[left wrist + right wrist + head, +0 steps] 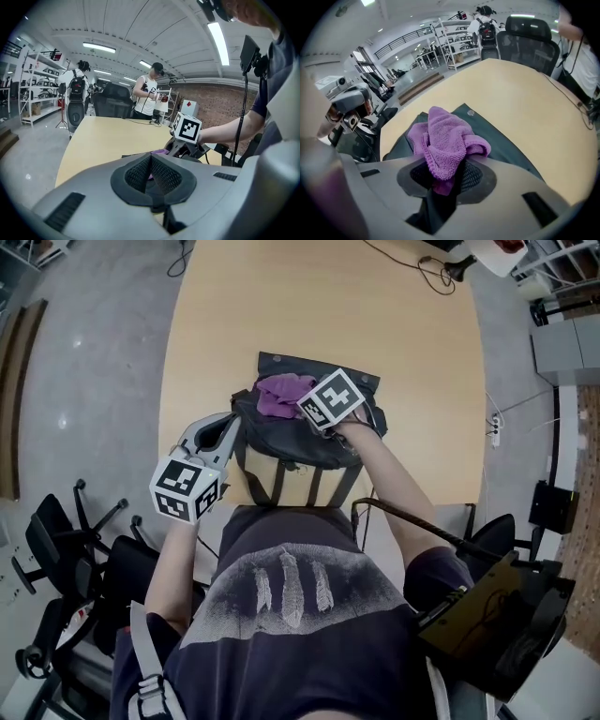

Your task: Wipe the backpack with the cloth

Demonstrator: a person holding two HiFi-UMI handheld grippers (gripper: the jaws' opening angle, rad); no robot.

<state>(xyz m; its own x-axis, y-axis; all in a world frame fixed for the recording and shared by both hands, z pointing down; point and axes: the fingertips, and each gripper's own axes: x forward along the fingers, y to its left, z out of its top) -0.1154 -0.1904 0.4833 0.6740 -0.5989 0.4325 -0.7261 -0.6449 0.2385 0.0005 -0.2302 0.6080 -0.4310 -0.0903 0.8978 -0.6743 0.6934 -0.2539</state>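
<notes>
One backpack point(302, 452) lies at the tabletop's point(319, 306) near edge. The right gripper point(445, 174) pinches one purple cloth point(446, 136) on it. The left gripper's point(151, 174) jaws are together.

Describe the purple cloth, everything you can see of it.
The cloth is purple, with a looped, terry-like pile that looks like microfibre. It is crumpled into a loose bunch with folds and a rolled edge showing, not spread flat. One end is pinched between the shut jaws of the right tool. The rest rests on top of the dark backpack, which lies on the light wooden table. No stains or wetness can be made out.
</notes>
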